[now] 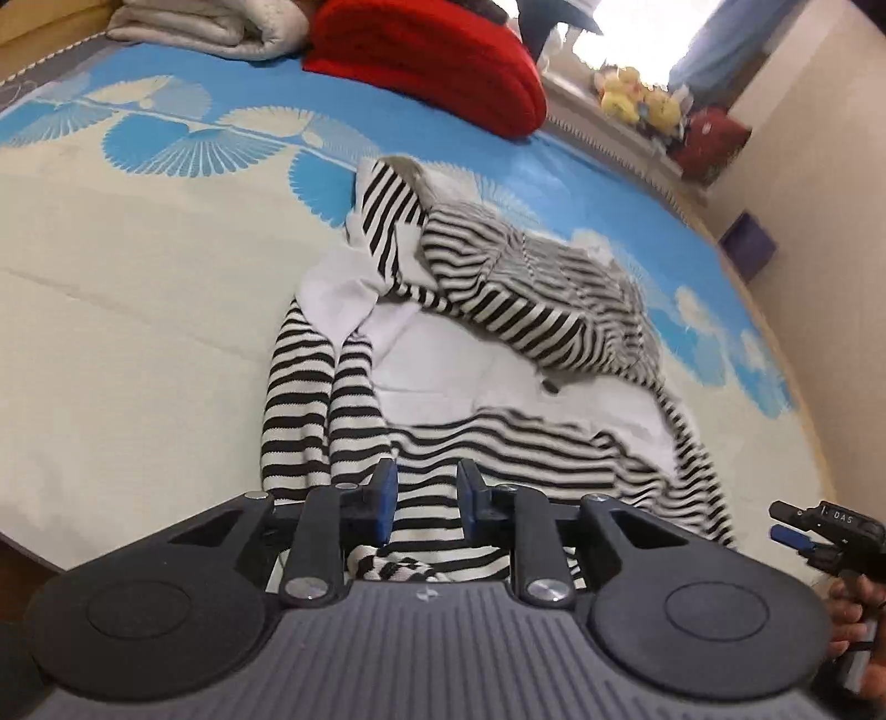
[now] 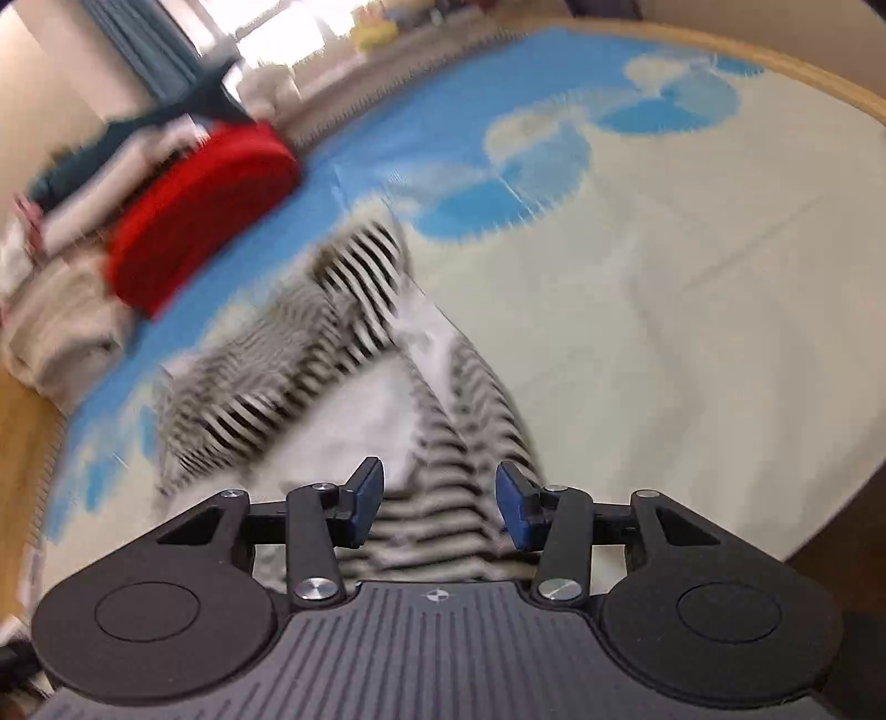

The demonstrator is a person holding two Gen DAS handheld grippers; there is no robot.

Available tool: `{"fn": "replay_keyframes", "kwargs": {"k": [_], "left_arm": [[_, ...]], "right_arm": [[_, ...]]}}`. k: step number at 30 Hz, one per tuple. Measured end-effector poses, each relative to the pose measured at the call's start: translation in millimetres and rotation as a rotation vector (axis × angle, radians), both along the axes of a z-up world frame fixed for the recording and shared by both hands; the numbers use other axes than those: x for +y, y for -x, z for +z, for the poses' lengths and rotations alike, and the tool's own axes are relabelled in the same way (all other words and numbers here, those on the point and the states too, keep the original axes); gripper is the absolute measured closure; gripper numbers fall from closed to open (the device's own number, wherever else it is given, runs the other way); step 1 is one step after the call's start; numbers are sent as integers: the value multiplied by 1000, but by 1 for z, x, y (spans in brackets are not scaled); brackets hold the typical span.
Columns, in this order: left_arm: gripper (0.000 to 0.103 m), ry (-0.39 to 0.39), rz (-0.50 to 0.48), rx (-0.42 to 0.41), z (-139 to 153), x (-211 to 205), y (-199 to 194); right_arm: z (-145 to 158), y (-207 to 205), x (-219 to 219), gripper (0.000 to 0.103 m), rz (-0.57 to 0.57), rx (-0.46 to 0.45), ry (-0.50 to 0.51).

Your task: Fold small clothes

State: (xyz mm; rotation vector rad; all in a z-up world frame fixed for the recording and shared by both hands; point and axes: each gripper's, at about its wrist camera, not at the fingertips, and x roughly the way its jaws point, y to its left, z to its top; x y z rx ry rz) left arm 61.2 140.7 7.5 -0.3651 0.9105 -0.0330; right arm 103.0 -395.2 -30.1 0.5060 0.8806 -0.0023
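Note:
A black-and-white striped garment (image 1: 498, 310) with white panels lies crumpled on the bed's blue-and-cream mat (image 1: 138, 310). My left gripper (image 1: 426, 487) is open over its near striped edge, blue pads apart with striped cloth between and below them. My right gripper (image 2: 437, 498) is open wide above the same garment (image 2: 343, 354), which is blurred in the right wrist view. The right gripper also shows at the right edge of the left wrist view (image 1: 814, 531), held in a hand.
A folded red knit (image 1: 443, 61) and a folded cream blanket (image 1: 216, 27) lie at the far end of the bed. Plush toys (image 1: 637, 99) sit on a sill by the window. A wooden bed edge (image 2: 803, 66) runs along the far right.

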Motion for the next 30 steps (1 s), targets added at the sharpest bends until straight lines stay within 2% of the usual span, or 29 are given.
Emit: {"fn": "replay_keyframes", "kwargs": {"k": [1,4,6,9,13,17,21,27,28,29,30], "left_arm": [[77,-3,4,27,-6,-2,-4],[69,0,19,104,-21,-2,-15],[51,-18,36,130,-28,-1,-18],[37,-47,61,153,-41,-4,-25],[35,-47,82,213,-59,2,-28],[35,-20,131,270,-73,13,-30],[35,34,171,303,-85,21,-34],[37,-33,141,314,-96,10,-36],[38,-38,136,307,-96,9,-34],[52,-46,130,299,-96,8,-34],[73,-43,116,292,-96,7,-33]], "right_arm": [[-4,-3,0,55,3,31,25],[-12,-10,5,54,40,67,10],[-16,-12,8,52,48,93,31],[-28,-18,12,49,51,141,30],[-39,-21,15,45,66,183,46],[-50,-20,18,45,71,219,92],[-57,-23,22,45,87,242,89],[-67,-23,26,47,85,279,75],[-67,-23,27,54,88,279,76],[-68,-23,27,60,90,277,78],[-68,-22,27,73,94,275,73]]}}
